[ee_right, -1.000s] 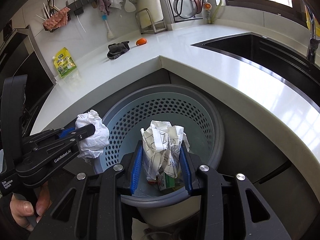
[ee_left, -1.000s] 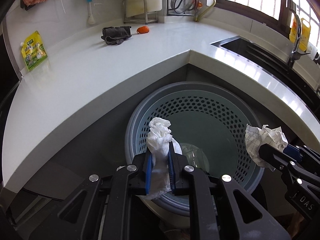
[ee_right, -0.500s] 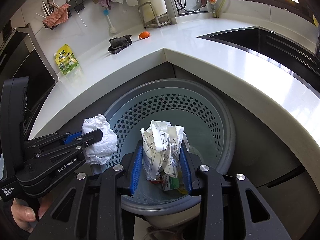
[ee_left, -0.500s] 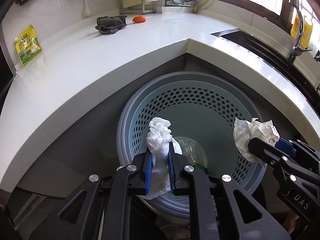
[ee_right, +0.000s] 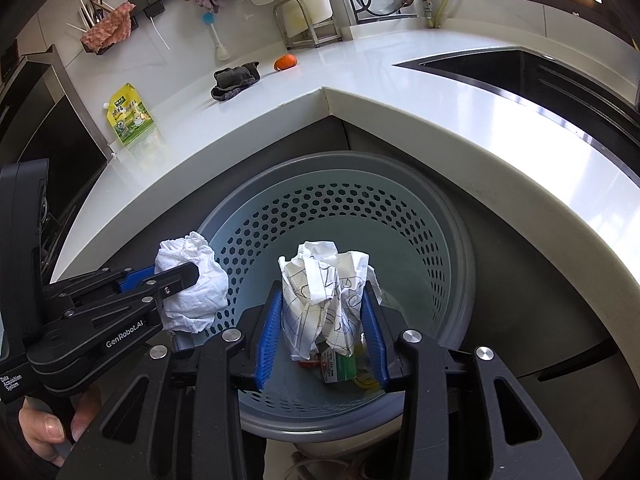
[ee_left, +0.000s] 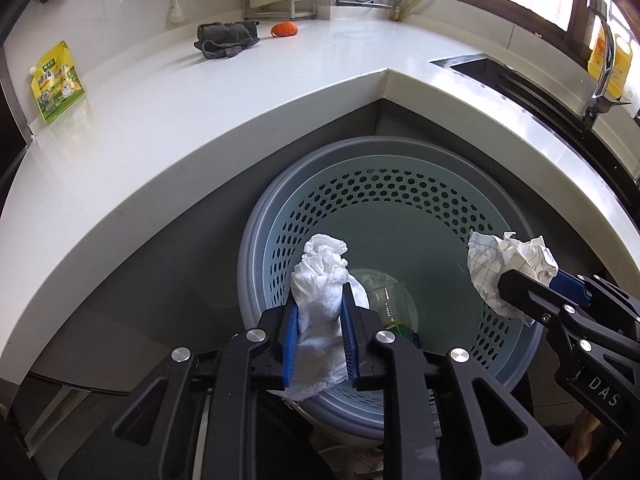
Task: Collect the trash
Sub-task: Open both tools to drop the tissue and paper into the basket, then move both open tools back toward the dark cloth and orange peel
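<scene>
My left gripper (ee_left: 319, 320) is shut on a crumpled white tissue (ee_left: 320, 280) and holds it over the near left rim of a grey perforated trash basket (ee_left: 400, 184). My right gripper (ee_right: 320, 320) is shut on a crumpled checked paper ball (ee_right: 324, 280) and holds it above the basket's (ee_right: 460, 240) opening. The paper ball (ee_left: 508, 264) and right gripper show at the right of the left wrist view. The tissue (ee_right: 192, 284) and left gripper show at the left of the right wrist view. A clear bottle (ee_left: 390, 300) and other trash lie at the basket's bottom.
The basket stands on the floor in the inner corner of a white L-shaped counter (ee_left: 200, 92). On the counter lie a grey rag (ee_left: 226, 38), an orange object (ee_left: 285, 29) and a yellow-green pouch (ee_left: 56, 80). A dark sink (ee_right: 520, 72) is at the right.
Both grippers have moved forward and slightly lower over the basket, each still holding its paper. The basket fills more of both views.
</scene>
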`<state>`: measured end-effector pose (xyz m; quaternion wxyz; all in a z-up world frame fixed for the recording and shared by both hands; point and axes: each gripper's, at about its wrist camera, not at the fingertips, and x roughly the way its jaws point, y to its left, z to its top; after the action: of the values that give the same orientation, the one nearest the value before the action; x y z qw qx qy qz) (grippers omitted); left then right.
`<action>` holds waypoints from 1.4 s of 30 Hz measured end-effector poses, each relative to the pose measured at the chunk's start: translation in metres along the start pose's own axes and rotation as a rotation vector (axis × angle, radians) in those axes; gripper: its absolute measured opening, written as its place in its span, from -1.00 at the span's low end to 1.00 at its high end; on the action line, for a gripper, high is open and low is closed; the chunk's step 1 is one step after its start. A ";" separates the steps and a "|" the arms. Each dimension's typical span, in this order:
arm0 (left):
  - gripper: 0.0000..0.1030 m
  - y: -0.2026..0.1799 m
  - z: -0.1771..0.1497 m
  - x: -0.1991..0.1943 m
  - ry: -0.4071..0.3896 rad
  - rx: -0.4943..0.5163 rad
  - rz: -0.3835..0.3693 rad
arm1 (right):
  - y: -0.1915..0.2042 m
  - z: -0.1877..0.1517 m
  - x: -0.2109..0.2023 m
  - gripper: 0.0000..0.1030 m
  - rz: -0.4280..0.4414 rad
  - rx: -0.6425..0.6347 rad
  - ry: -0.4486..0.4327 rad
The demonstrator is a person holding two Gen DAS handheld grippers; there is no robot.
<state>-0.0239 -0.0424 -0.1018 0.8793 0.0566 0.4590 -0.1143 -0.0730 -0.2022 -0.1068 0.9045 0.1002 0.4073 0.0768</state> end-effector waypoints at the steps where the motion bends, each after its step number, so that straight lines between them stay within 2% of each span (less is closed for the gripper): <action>1: -0.50 0.001 -0.001 0.000 0.001 -0.002 0.000 | 0.000 0.000 0.000 -0.26 -0.001 0.000 -0.002; 5: -0.25 0.004 -0.002 -0.002 -0.001 -0.010 0.003 | -0.001 0.000 -0.003 -0.09 -0.006 0.005 -0.009; 7: 0.02 0.006 -0.002 -0.004 -0.007 -0.016 0.007 | -0.002 0.001 -0.004 0.03 -0.007 0.008 -0.014; 10: 0.09 0.008 -0.003 -0.006 -0.012 -0.024 0.008 | -0.001 0.001 -0.008 0.23 -0.011 0.009 -0.030; 13: 0.16 0.010 -0.002 -0.007 -0.012 -0.033 0.008 | -0.003 0.002 -0.010 0.30 -0.016 0.012 -0.035; 27: 0.32 0.015 -0.001 -0.014 -0.033 -0.052 0.005 | -0.002 0.003 -0.019 0.33 -0.002 0.019 -0.059; 42: 0.40 0.019 0.002 -0.017 -0.047 -0.070 0.005 | 0.003 0.003 -0.018 0.35 0.012 0.014 -0.063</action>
<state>-0.0274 -0.0216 -0.0867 0.8915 0.0243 0.4417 -0.0971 -0.0827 -0.2034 -0.0910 0.9158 0.1116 0.3783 0.0762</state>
